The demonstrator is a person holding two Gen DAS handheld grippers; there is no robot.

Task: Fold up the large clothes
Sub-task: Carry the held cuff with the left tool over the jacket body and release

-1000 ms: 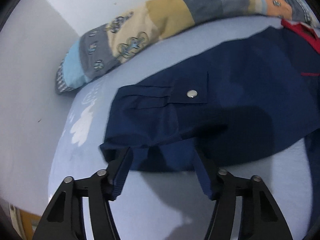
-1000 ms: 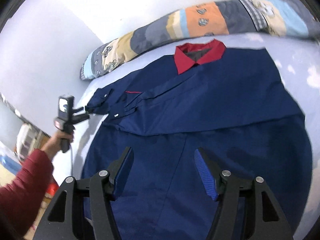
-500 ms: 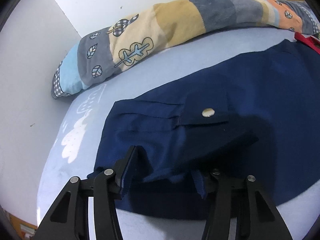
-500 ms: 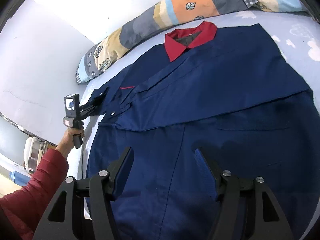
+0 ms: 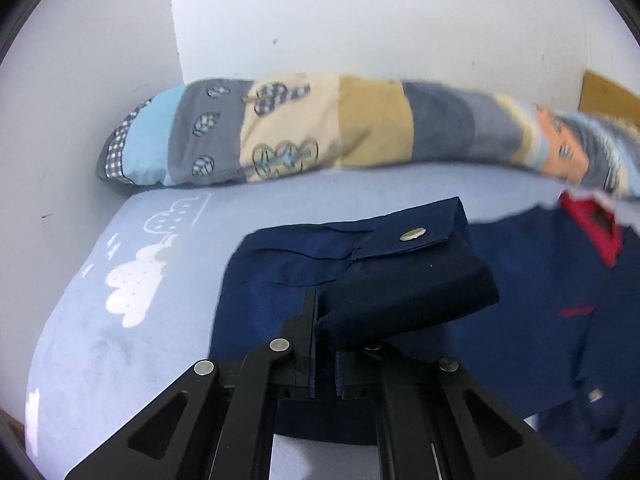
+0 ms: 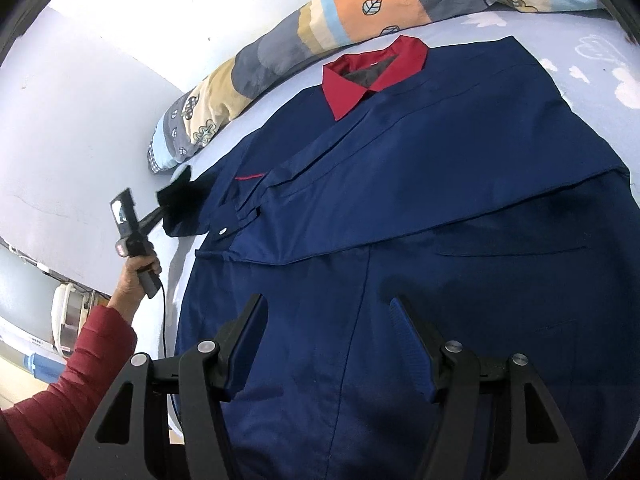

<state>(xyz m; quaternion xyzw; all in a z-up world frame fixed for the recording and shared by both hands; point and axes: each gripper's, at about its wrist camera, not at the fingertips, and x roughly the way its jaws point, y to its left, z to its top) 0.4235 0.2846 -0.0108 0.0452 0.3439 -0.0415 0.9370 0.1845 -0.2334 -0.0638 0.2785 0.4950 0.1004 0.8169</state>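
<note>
Gripping: left gripper (image 5: pixel 324 344), fingers clamped on navy cuff (image 5: pixel 404 280) of jacket sleeve, cuff lifted off bed (image 5: pixel 120 340); snap button (image 5: pixel 412 235) on top.
Right gripper (image 6: pixel 328 344): fingers wide apart, nothing btwn, hovering over lower jacket front.
Jacket (image 6: pixel 440 200): navy w/ red collar (image 6: pixel 372 76), spread flat on light-blue bed, collar twd patchwork pillow (image 6: pixel 320 40).
Pillow: along wall at bed's far edge.
Left hand (image 6: pixel 140 272): red-sleeved, holding gripper handle at bed's side.
</note>
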